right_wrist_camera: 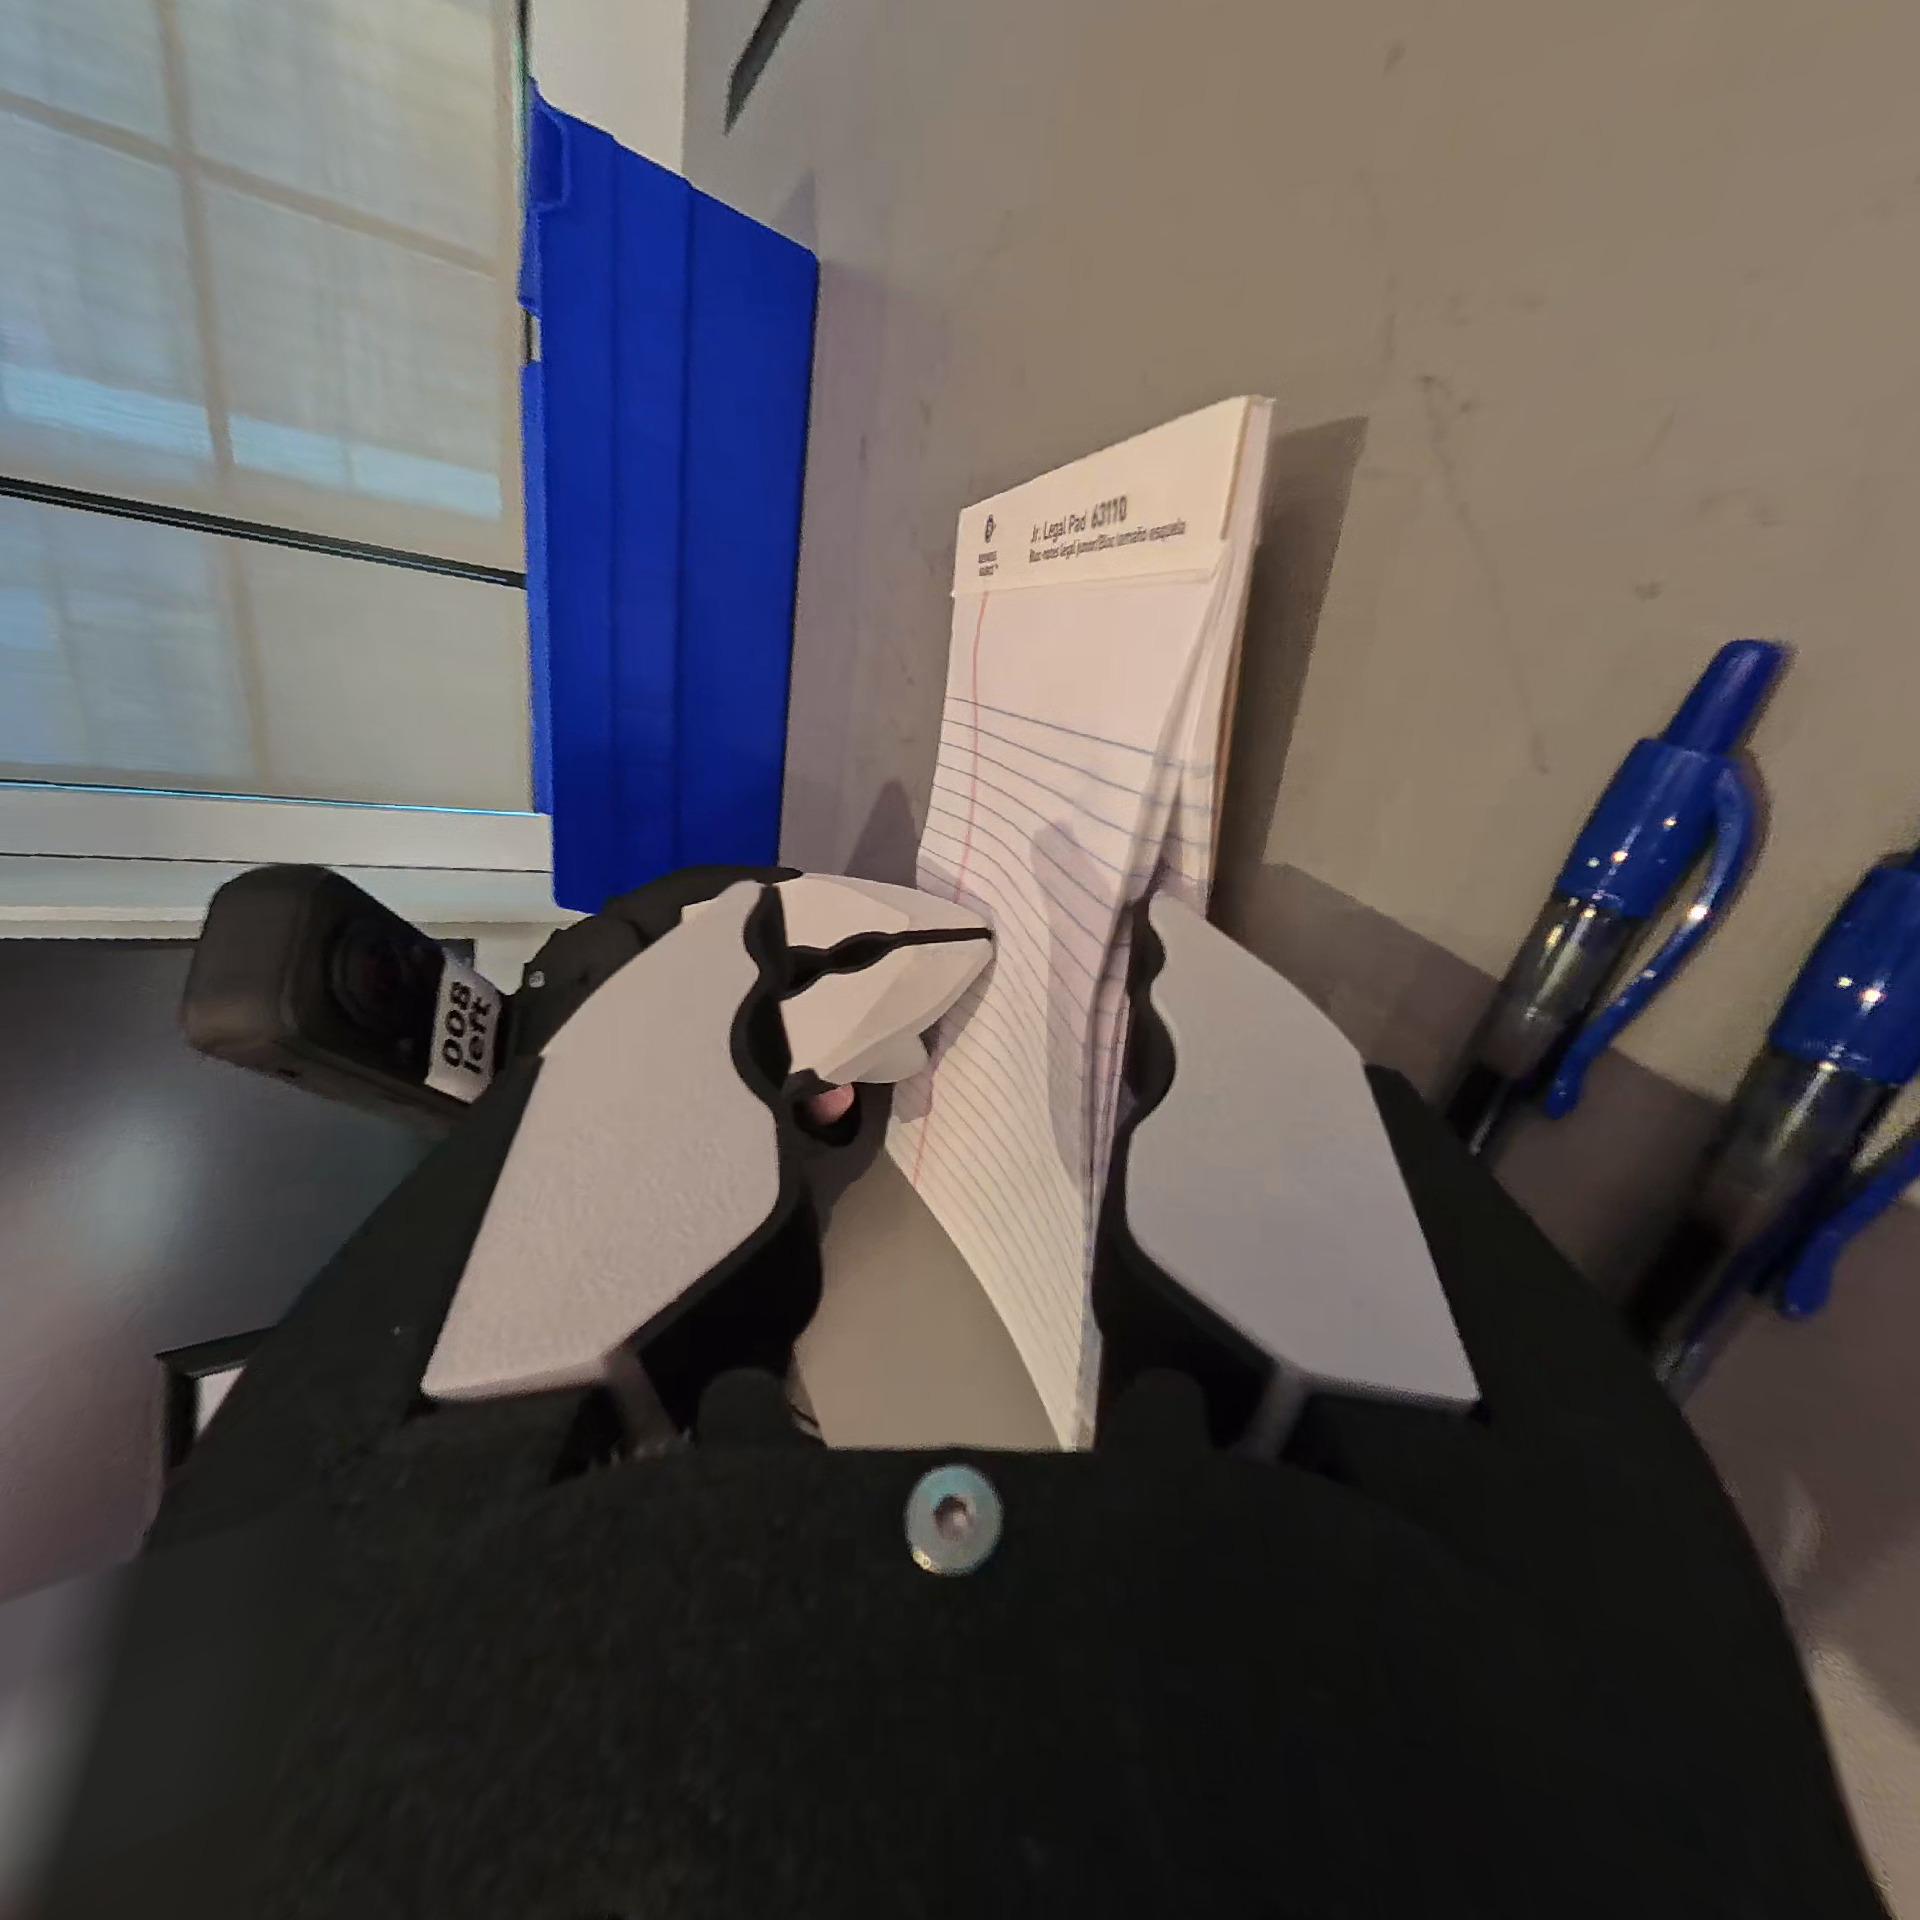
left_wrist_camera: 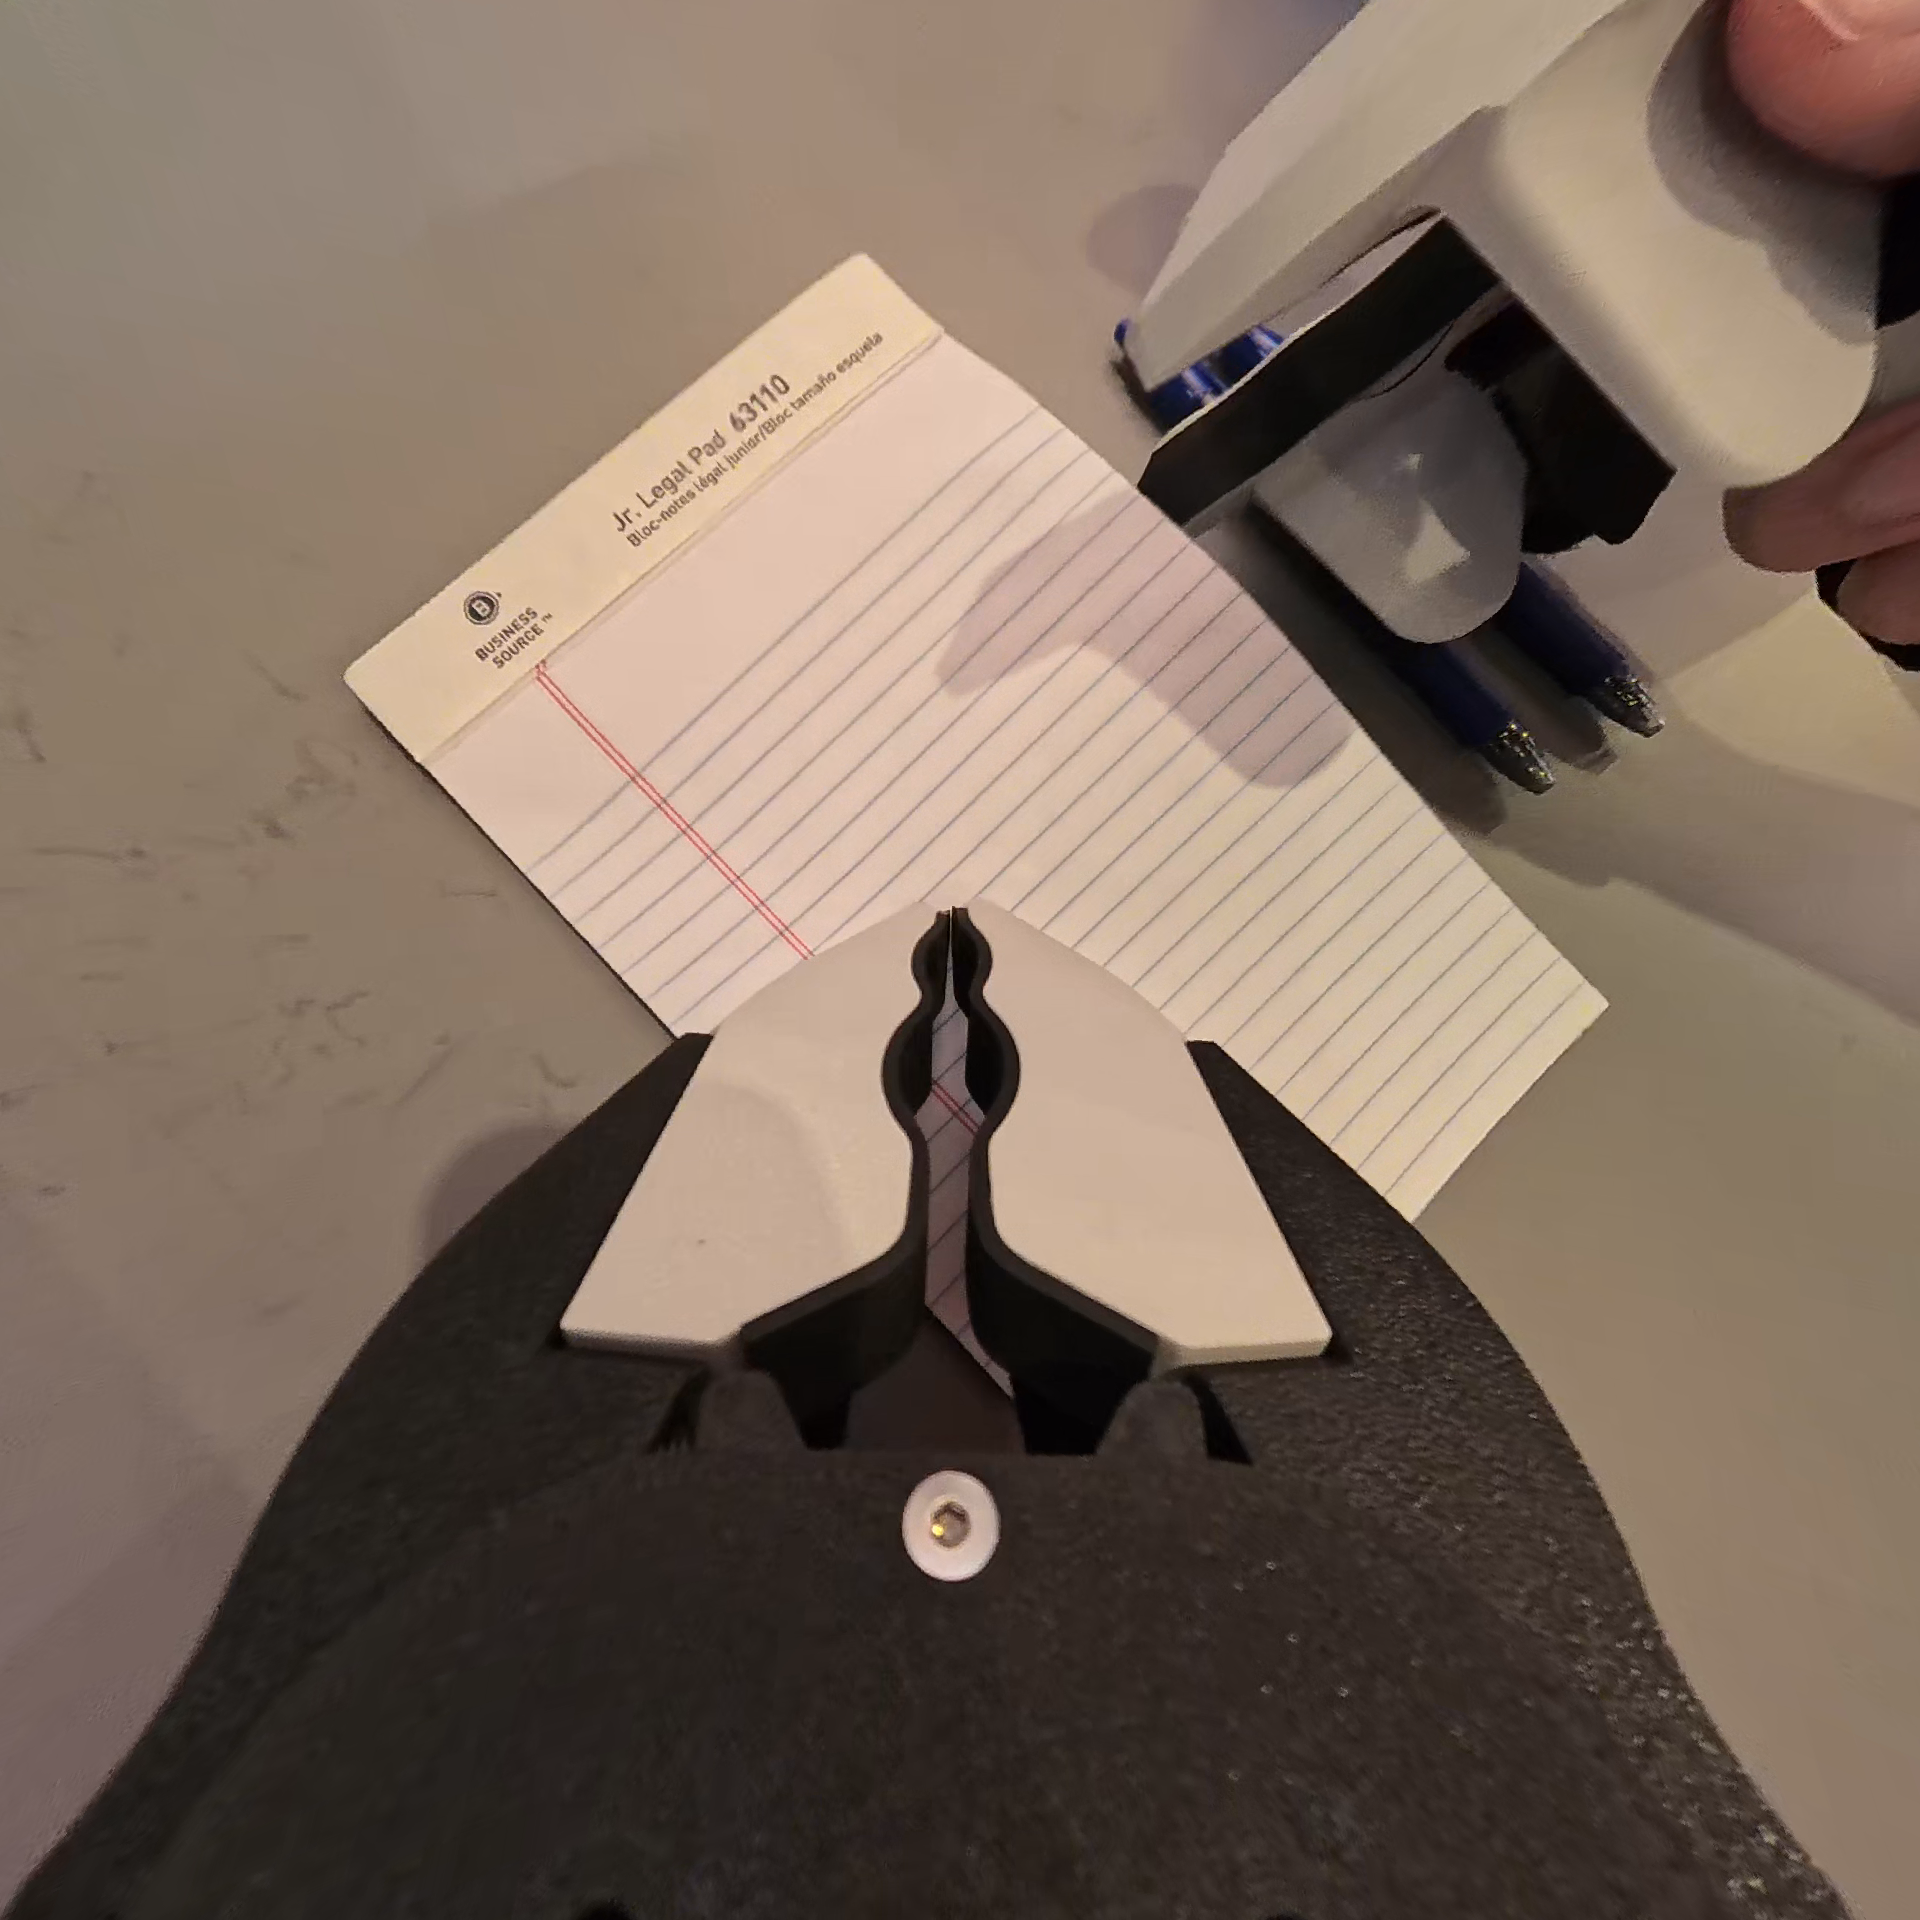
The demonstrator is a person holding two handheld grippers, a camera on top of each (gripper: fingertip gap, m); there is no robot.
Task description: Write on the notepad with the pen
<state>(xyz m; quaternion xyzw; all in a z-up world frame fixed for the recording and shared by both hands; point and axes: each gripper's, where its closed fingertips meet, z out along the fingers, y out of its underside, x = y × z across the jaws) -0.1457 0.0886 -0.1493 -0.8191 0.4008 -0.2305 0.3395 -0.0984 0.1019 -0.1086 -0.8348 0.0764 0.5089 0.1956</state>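
A white lined notepad (left_wrist_camera: 935, 675) lies on the beige table (left_wrist_camera: 260, 416); it also shows in the right wrist view (right_wrist_camera: 1081, 727), with its top sheets curled up along one edge. My left gripper (left_wrist_camera: 954, 914) is shut and empty, its tips on the pad's lower left part. It appears in the right wrist view (right_wrist_camera: 883, 966) touching the page. Two blue capped pens (left_wrist_camera: 1538, 686) lie beside the pad and show in the right wrist view (right_wrist_camera: 1631, 935). My right gripper (right_wrist_camera: 956, 914) is open and empty, low at the pad's edge next to the pens, and shows in the left wrist view (left_wrist_camera: 1299, 416).
A blue folder-like panel (right_wrist_camera: 665, 520) stands beyond the pad near a window with blinds (right_wrist_camera: 260, 416). A small black camera (right_wrist_camera: 332, 977) is mounted on the left gripper. A person's fingers (left_wrist_camera: 1818, 94) hold the right gripper. The grippers' ends are close to 7 centimetres from one another.
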